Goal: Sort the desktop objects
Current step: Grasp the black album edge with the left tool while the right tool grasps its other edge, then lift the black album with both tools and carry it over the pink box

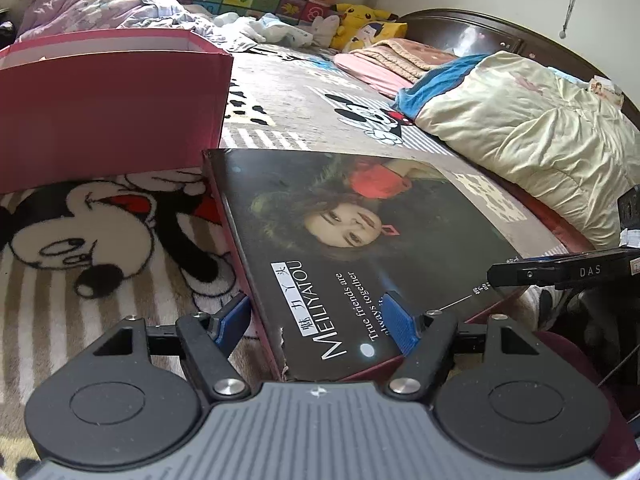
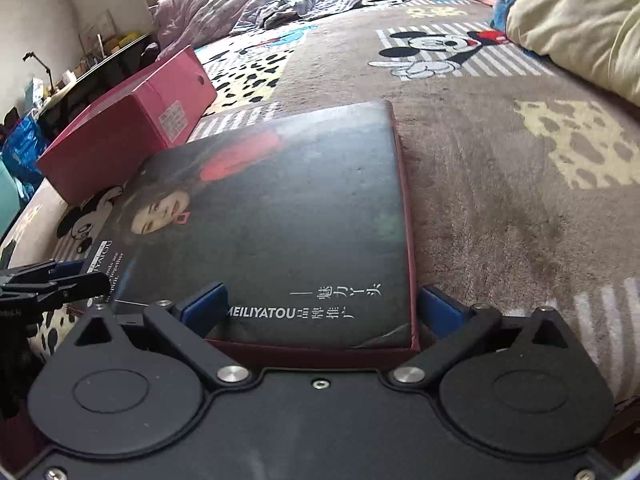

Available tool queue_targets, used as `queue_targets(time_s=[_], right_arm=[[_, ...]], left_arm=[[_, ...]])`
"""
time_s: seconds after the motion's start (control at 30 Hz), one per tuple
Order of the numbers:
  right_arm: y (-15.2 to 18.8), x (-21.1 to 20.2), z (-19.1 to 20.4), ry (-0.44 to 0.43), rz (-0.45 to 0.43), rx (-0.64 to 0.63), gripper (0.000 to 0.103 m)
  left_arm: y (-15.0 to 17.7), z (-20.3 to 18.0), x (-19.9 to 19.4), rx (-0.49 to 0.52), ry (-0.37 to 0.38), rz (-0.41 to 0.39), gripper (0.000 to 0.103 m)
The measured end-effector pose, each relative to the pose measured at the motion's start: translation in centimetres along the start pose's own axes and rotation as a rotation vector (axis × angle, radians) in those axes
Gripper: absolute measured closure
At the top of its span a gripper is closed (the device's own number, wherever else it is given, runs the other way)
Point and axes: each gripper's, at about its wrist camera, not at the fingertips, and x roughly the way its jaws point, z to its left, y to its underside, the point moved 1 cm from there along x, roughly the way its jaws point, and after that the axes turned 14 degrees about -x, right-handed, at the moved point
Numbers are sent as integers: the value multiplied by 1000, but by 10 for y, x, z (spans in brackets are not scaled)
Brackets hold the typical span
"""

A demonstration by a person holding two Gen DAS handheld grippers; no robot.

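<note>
Progress looks early to me: the flat dark box lid with a woman's portrait and "MEILIYATOU" lettering [image 1: 340, 248] lies off its box on the Mickey Mouse patterned plush blanket [image 1: 100, 240] covering the bed, and the open pink cardboard box [image 1: 108, 108] stands just beyond the lid's far left corner, touching or nearly so. I cannot see into the box from either camera, so whether anything has been sorted inside I cannot tell.

My left claw [image 1: 316, 320] straddles the lid's near left corner, one blue pad outside the maroon edge and the other over the printed face; the jaws are spread and I judge them released, not pinching. My right claw [image 2: 322, 310] straddles the near right corner the same way, one pad on the top face and one just outside the right edge, likewise unclenched. Each claw shows at the margin of the other's view.

What is left, I judge, is closing on the lid, lifting it and setting it on the pink box.

Around: a cream quilted duvet [image 1: 520, 132] well to the right, a yellow Pikachu plush toy [image 1: 356, 20] by the headboard, and a rumpled lilac bedcover [image 1: 92, 4] behind the box. Nothing lies between lid and box.
</note>
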Motion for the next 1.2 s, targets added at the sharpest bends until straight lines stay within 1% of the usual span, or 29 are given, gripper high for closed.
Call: queue_targets(time_s=[0.13, 0.27, 0.43, 0.57, 0.7, 0.87, 1.2], right_arm=[[2, -21, 13, 5, -28, -36, 0], [0, -42, 25, 8, -66, -55, 0], [-7, -62, 40, -6, -123, -58, 0], [-20, -66, 52, -27, -166, -64, 0], [-36, -66, 64, -51, -206, -75, 0], [-54, -58, 77, -96, -233, -80, 0], [-102, -33, 108, -155, -290, -107, 0]], left_arm=[[0, -1, -16, 1, 20, -10, 32], [-2, -6, -38, 8, 31, -39, 32], [-14, -10, -66, 25, 19, -95, 31], [-27, -8, -87, 32, 1, -143, 31], [-38, -2, -105, 35, -15, -183, 31], [-53, 8, -124, 53, -39, -226, 31], [-97, 39, -143, 92, -103, -275, 30]])
